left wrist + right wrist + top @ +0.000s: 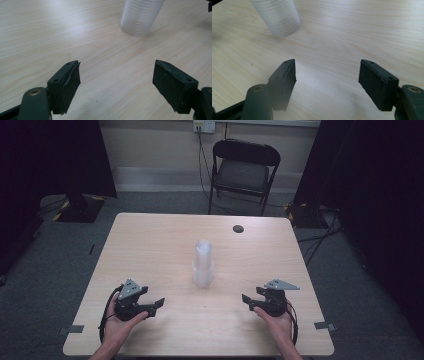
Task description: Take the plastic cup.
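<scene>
Resting near the tabletop's [150, 245] near edge, left gripper [156, 305] and right gripper [246, 300] both sit in the person's hands, fingers [65, 85] spread wide and released, nothing between them; same in the right gripper view, fingers [375, 82] apart over bare wood. Farther in, at the tabletop's middle, between the two grippers and apart from both, stands a tall stack of clear plastic cups [203, 264], upright. Far right, a small dark round spot [238, 228]. Beyond the tabletop, a black folding chair [243, 170]. Risk, as a judgement: the stack is tall, light and slick; a one-sided or high grab could tip it, squeezing hard could crush the cups, nested cups may stick together.
</scene>
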The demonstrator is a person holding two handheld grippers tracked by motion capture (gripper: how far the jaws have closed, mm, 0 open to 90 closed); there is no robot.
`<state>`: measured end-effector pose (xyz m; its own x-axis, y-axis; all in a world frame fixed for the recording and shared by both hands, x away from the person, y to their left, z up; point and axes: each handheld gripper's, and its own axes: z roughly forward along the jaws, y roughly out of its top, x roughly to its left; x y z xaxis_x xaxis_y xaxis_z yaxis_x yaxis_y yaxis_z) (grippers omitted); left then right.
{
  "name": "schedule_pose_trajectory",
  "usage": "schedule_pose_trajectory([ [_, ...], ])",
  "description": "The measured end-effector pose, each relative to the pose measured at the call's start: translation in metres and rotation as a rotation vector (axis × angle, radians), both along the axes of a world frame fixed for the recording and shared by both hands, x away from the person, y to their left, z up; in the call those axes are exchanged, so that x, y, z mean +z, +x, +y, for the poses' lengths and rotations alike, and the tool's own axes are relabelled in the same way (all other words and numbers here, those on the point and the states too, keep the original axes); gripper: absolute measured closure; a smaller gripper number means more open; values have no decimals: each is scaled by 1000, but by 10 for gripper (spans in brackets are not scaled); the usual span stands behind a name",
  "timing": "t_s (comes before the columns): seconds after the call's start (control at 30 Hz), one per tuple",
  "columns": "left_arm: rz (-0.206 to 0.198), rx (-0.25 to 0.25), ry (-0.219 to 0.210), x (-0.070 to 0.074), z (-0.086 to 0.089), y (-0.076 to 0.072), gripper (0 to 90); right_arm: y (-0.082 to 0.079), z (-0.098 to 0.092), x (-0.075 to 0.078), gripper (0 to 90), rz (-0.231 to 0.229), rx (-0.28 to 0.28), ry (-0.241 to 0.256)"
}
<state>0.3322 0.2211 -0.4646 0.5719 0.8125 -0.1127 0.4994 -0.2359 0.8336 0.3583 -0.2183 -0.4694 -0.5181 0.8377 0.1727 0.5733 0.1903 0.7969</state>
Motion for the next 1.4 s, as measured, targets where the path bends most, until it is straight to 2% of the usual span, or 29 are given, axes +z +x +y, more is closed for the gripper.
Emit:
schedule_pose_trajectory([
  [0.23, 6, -16, -3, 0, -3, 2, 199, -4, 0, 7, 334, -31, 23, 27],
  [0.33, 13, -21, -15, 0, -3, 2, 199, -4, 1, 9, 342, -16, 38, 55],
  [0.43, 14, -9, -30, 0, -4, 2, 201, -5, 4, 9, 354, -16, 60, 65],
  [0.47, 16, -11, -35, 0, -3, 1, 216, -6, 6, 11, 377, -29, 76, 73],
  [0.63, -2, -25, -39, 2, -4, 0, 225, -4, 14, 17, 372, -51, 103, 55],
  [0.67, 0, -28, -41, 2, -4, -1, 225, -3, 17, 22, 373, -68, 114, 61],
  [0.9, -10, -30, -16, 2, -4, -2, 225, -7, 21, 33, 369, -99, 138, 45],
  [1.1, -4, -15, -22, 2, -2, -2, 210, 0, 23, 46, 366, -116, 146, 67],
  [1.27, -3, -25, -20, 2, -3, -1, 212, 5, 35, 51, 381, -161, 179, 60],
  [1.33, -1, -30, -23, 1, -5, -2, 212, 7, 40, 53, 392, -157, 194, 75],
  [1.4, -14, -40, -11, 2, -6, -3, 222, 9, 46, 56, 401, -166, 202, 68],
])
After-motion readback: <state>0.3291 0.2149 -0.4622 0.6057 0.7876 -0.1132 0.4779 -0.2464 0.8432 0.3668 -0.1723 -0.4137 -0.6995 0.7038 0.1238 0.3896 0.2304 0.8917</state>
